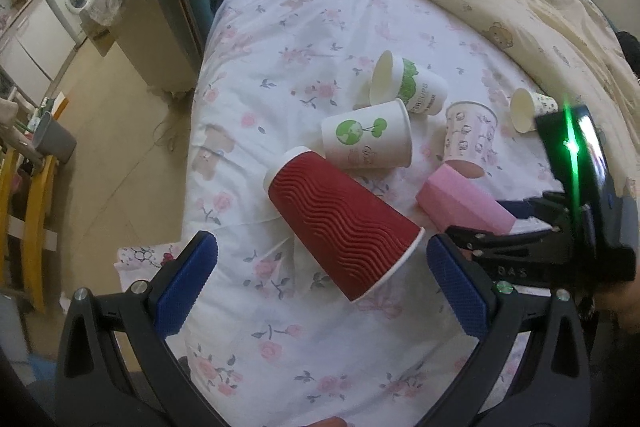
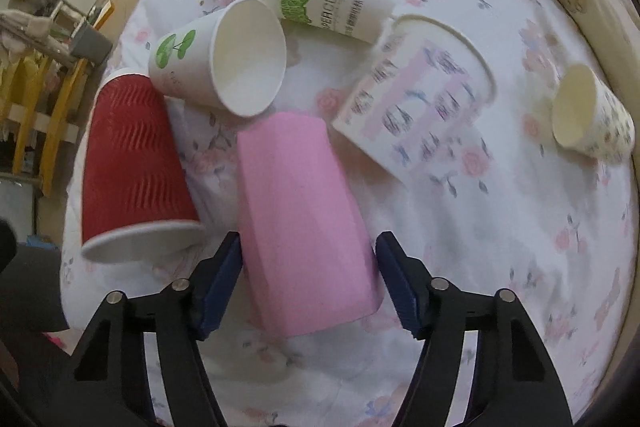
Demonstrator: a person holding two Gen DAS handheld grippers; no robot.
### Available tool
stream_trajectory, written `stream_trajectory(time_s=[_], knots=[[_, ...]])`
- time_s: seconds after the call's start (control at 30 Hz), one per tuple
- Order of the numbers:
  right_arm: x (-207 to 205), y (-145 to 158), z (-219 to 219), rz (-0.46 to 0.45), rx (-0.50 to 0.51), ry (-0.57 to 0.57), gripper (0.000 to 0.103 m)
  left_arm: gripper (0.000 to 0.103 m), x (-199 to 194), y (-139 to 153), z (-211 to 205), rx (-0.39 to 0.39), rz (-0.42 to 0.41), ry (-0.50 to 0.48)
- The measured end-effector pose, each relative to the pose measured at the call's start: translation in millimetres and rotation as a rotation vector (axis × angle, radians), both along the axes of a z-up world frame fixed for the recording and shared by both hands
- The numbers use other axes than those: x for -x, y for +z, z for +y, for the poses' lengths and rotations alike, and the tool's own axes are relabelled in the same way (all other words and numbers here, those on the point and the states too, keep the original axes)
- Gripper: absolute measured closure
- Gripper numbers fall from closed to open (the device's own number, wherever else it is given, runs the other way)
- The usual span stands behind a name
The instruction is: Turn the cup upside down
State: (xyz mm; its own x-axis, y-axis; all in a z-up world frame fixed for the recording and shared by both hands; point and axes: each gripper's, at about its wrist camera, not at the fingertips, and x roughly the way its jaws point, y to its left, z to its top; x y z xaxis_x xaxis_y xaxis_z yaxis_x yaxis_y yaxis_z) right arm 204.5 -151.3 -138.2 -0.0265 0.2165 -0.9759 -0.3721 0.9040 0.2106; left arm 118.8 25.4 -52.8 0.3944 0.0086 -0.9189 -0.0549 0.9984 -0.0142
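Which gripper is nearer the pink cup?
Right. The right gripper has its open fingers on either side of the pink cup. The left gripper faces the red cup, beside the pink one.

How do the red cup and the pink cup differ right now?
The red cup has a wavy ribbed wall and a white rim; the pink cup looks smooth-faced and pink all over. The red cup lies in front of the open left tool, not between its pads; the pink cup sits between the right tool's fingers, contact unclear. Both lie on their sides on the floral sheet.
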Motion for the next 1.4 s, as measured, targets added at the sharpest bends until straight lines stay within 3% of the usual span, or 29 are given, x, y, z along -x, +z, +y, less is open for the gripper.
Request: stream_trajectory(time_s=[0.43,0.8,1.03,1.3,1.33,1.37,1.4], knots=[[79,32,-64,-0.011,-0.062,-0.209,0.035,0.000,17,8,-21,-0.017,-0.049,-0.068],[156,7,-57,0.073,-0.210,-0.512,0.035,0.000,56,7,-16,-0.004,-0.047,-0.062],[161,4,-39,0.055,-0.201,-0.472,0.035,0.000,66,-3,-1,0.036,-0.009,-0.004],[163,-8,-35,0.104,-0.211,-0.499,0.033,0.000,60,-5,-4,0.047,-0.007,-0.002],[162,-6,-35,0.092,-0.198,-0.499,0.030,0.000,59,-6,-2,0.050,-0.004,0.004],[162,-3,-34,0.076,-0.177,-0.491,0.018,0.000,58,-7,-1,0.051,-0.001,0.009],[162,-1,-34,0.063,-0.162,-0.485,0.014,0.000,57,-8,0,0.053,0.005,0.015]])
